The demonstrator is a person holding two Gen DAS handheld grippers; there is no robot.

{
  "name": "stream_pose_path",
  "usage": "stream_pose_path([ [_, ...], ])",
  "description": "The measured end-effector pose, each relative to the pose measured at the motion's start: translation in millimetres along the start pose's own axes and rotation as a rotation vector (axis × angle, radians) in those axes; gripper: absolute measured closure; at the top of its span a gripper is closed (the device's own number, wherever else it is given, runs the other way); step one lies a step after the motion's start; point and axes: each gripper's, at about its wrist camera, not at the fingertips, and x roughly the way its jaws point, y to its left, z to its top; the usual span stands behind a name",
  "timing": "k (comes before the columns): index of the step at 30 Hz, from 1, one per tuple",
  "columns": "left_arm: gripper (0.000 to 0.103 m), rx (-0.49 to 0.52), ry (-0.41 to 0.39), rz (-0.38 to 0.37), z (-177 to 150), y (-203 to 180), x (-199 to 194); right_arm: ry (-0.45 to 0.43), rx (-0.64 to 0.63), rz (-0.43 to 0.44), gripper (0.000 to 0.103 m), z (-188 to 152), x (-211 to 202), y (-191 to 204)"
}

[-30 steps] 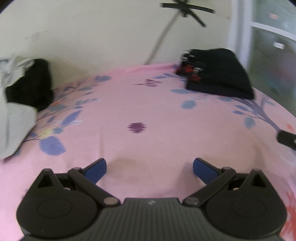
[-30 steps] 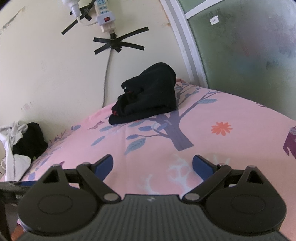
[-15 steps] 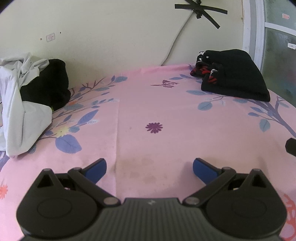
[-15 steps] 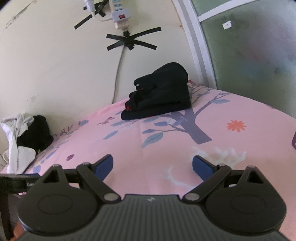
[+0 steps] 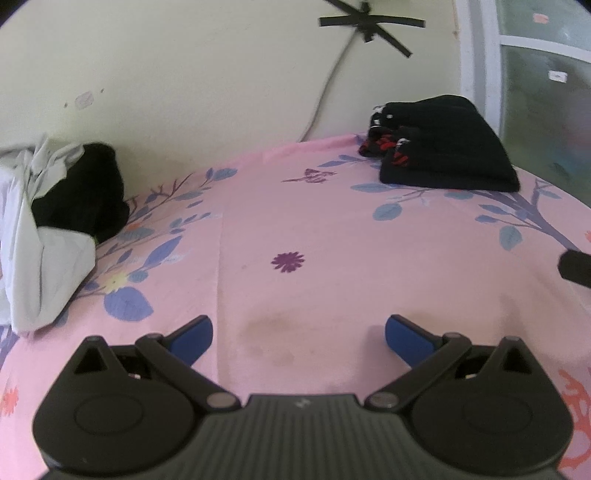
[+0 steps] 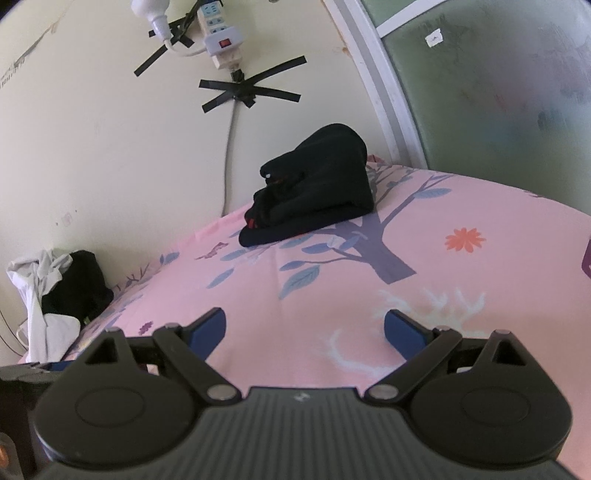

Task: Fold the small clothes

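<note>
Unfolded heap (image 5: 55, 225): white and black garments, crumpled together at far left of bed, against wall; seen also in right wrist view (image 6: 55, 295).
Bed sheet (image 5: 314, 229): pink, printed with blue leaves, a purple flower and a tree; faint brownish stain just ahead of left claw.
Left claw (image 5: 298, 334): jaws spread wide, nothing between them; blue pads (image 5: 192, 338) over bare sheet, contact with sheet not determinable.
Centre of bed: bare sheet only between heap and stack.
Cable (image 5: 325, 99): grey, running down wall to bed edge, fixed above with crossed black tape (image 5: 365, 26).
Power strip (image 6: 221, 40): white, red switch, taped to wall above cable; white plug beside it.
Folded stack (image 5: 443, 147): black garments with red and white trim at left ends, neatly piled at far right of bed near wall; well apart from both claws; seen also in right wrist view (image 6: 314, 192).
Right claw (image 6: 304, 328): jaws spread wide, holding nothing; blue pads (image 6: 402, 330) over tree print; a dark edge of it visible at right border of left wrist view.
Window frame (image 6: 384, 81): white, with frosted greenish glass, right of stack.
</note>
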Motion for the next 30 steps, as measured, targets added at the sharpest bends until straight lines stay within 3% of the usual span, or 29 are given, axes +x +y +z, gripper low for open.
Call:
stream_pose_path([
  [7,0.000,0.039,-0.015,-0.010,-1.3,-6.4,-2.5,-0.002,0.007,0.002,0.012,-0.2,-0.3,-0.4],
  [30,0.000,0.028,0.005,-0.067,-2.6,-1.8,-1.9,0.000,0.012,0.003,0.012,-1.0,-0.1,0.1],
])
